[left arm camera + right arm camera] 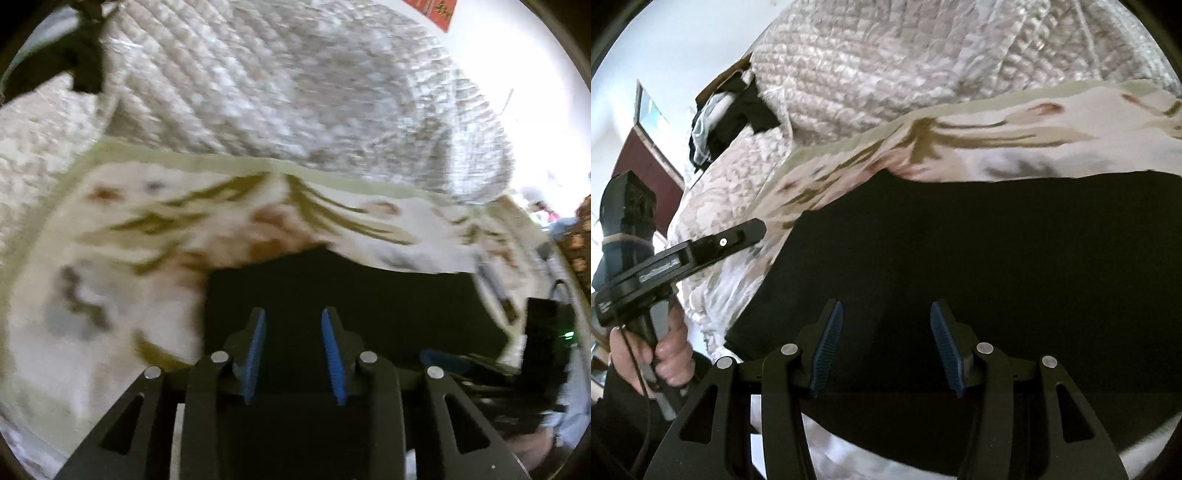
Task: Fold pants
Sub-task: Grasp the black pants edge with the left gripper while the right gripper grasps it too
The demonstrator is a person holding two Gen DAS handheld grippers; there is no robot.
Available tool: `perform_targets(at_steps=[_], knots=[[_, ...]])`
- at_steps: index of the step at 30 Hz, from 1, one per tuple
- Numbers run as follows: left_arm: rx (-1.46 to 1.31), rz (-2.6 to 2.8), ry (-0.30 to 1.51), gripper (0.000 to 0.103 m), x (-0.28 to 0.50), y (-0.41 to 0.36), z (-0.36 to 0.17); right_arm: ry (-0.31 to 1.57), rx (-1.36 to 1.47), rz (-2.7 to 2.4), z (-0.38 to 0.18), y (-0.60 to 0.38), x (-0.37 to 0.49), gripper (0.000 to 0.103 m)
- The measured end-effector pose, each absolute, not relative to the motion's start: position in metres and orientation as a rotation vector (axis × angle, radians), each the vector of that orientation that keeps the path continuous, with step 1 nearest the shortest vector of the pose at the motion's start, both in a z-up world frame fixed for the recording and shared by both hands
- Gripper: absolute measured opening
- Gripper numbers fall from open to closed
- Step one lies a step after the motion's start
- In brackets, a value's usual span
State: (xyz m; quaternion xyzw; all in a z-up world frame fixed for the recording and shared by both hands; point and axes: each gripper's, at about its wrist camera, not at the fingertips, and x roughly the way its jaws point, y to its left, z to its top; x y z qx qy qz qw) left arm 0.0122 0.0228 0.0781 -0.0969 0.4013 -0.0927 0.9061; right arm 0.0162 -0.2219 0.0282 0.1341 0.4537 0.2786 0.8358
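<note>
The black pants (pixel 351 295) lie flat on a flowered bedsheet (pixel 147 221), with one straight folded edge facing the quilt. My left gripper (pixel 293 314) hovers over the near left part of the pants, its blue pads apart and nothing pinched between them. In the right wrist view the pants (pixel 960 240) fill the middle. My right gripper (pixel 886 305) stands open above them with only dark cloth showing below the gap. At the left of that view a hand (pixel 668 347) holds the left gripper's body (pixel 683 254), which points at the pants' left edge.
A bunched pale quilt (pixel 277 92) rises behind the sheet. A small pile of dark clothing (pixel 731 110) rests at its far left corner. A dark red piece of furniture (pixel 646 162) stands beyond the bed on the left. A black device with a green light (pixel 554 332) sits at the right edge.
</note>
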Motion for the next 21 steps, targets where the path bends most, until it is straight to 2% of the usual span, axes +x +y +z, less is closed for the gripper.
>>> perform_targets(at_steps=[10,11,12,13,14,21], knots=[[-0.266,-0.077,0.833,0.035,0.017,0.075,0.05,1.012,0.28,0.601,0.015,-0.187,0.05,0.048],[-0.278,-0.072,0.836,0.035,0.018,0.077,0.049,1.012,0.283,0.599,0.015,-0.186,0.053,0.045],[-0.291,-0.069,0.839,0.035,0.019,0.079,0.046,1.014,0.292,0.59,0.014,-0.187,0.056,0.032],[-0.3,-0.068,0.84,0.035,0.019,0.08,0.045,1.018,0.298,0.586,0.014,-0.187,0.057,0.01],[-0.304,-0.069,0.841,0.035,0.02,0.08,0.044,1.027,0.314,0.582,0.012,-0.189,0.06,0.006],[-0.296,-0.097,0.84,0.035,0.018,0.074,0.044,0.977,0.416,0.591,0.023,-0.21,0.053,0.005]])
